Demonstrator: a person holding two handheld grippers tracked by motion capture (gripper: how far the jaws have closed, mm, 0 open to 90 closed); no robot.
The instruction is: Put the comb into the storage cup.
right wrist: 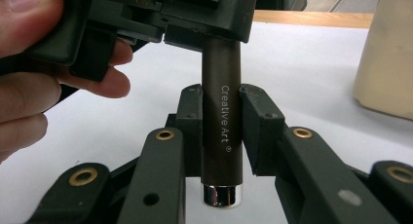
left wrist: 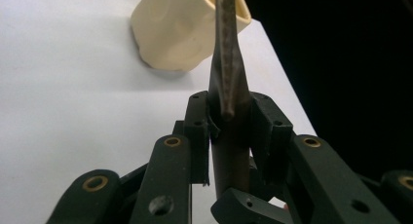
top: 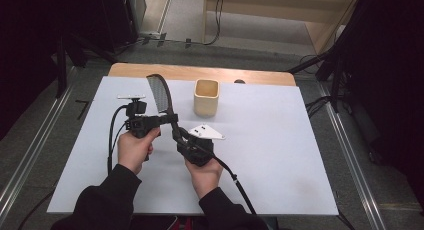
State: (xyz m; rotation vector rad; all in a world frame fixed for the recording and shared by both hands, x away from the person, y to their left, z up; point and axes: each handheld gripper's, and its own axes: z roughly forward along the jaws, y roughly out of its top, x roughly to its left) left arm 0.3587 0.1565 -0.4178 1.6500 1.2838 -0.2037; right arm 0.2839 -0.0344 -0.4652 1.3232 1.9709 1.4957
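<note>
White covering spreads over the tabletop (top: 280, 155), with a strip of bare wood along its far edge and dark room beyond. I hold a brush (top: 161, 95) with both tools above the near-middle of the sheet. My left gripper (top: 167, 119) is clamped on the brush's dark handle where it narrows toward the flat, wide bristle head; in the left gripper view the jaws press it from both sides (left wrist: 229, 131). My right gripper (top: 181, 135) is closed on the lower handle, just below the left one; in the right gripper view the handle (right wrist: 221, 121) stands upright between the pads, printed "Creative Art", its silver end cap showing beneath. A cream square cup (top: 206, 97) stands on the tabletop just beyond the brush, to its right, not touching it.
</note>
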